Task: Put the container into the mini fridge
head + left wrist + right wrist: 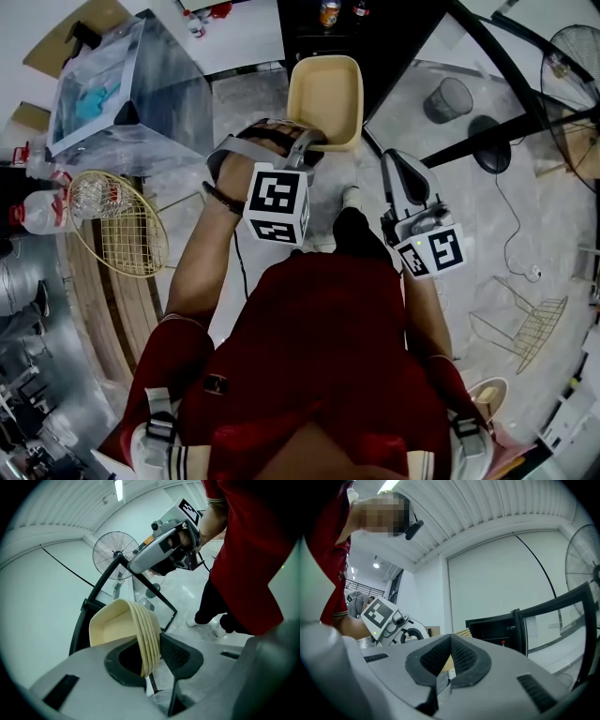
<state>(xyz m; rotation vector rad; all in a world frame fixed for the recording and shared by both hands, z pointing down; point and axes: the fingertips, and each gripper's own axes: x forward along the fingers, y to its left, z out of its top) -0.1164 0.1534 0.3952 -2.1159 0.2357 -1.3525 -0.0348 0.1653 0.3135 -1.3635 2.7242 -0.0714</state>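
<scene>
Container [326,94]: thin cream plastic tub. Looks light and semi-stiff, and the wall probably flexes, so take it by the short rim and don't crush it. Left gripper [151,662] is clamped on that near rim wall. Tub projects beyond the jaws, top centre of head view, just short of the open mini fridge [300,42]. Right gripper [449,660] is closed with nothing in it.

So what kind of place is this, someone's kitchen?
Probably not a home kitchen, more likely a workshop or test studio. The floor is bare mottled concrete, a big pedestal fan stands against plain white walls, and a small black mini fridge sits open on its own.
</scene>
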